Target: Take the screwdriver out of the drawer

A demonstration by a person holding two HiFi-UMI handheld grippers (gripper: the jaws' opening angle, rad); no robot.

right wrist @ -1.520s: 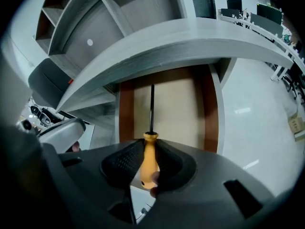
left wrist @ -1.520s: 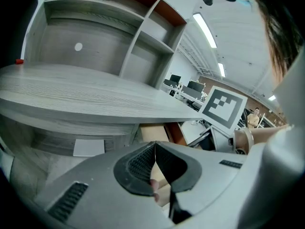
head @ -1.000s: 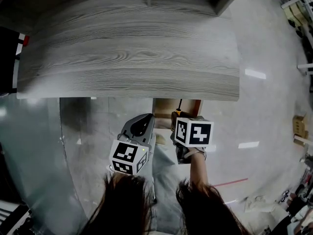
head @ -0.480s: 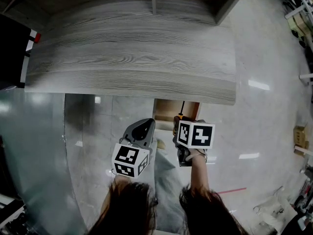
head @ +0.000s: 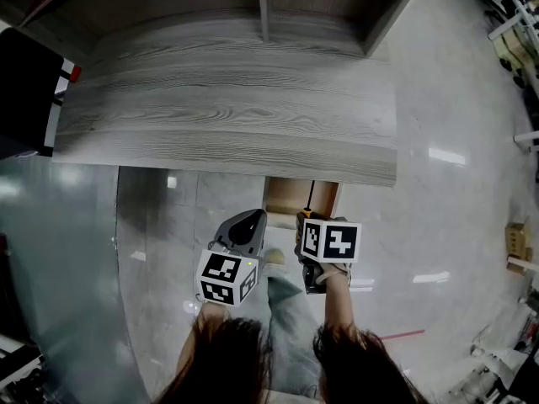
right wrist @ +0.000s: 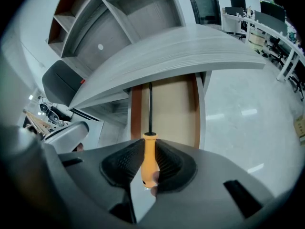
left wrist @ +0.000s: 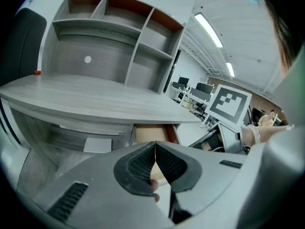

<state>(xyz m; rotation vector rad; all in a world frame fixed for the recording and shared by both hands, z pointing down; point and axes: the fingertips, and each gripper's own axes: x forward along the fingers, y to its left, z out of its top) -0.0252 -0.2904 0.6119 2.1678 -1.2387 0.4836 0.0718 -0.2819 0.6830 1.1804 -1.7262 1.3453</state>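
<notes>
Pinching the screwdriver [right wrist: 149,159] by its orange handle between the fingers [right wrist: 169,165] of my right gripper [right wrist: 149,149].
Its dark shaft points straight ahead over the open wooden drawer [right wrist: 176,113], which juts out from under the grey wood-grain worktop [right wrist: 190,46]. My left gripper [left wrist: 155,149] hangs just beside the right one, its fingers pressed together with nothing between them.

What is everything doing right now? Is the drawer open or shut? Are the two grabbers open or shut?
drawer: open, pulled out from under the desk.
screwdriver: clamped by its orange handle, shaft pointing toward the drawer.
right gripper: shut on the screwdriver.
left gripper: shut, nothing between its jaws.
</notes>
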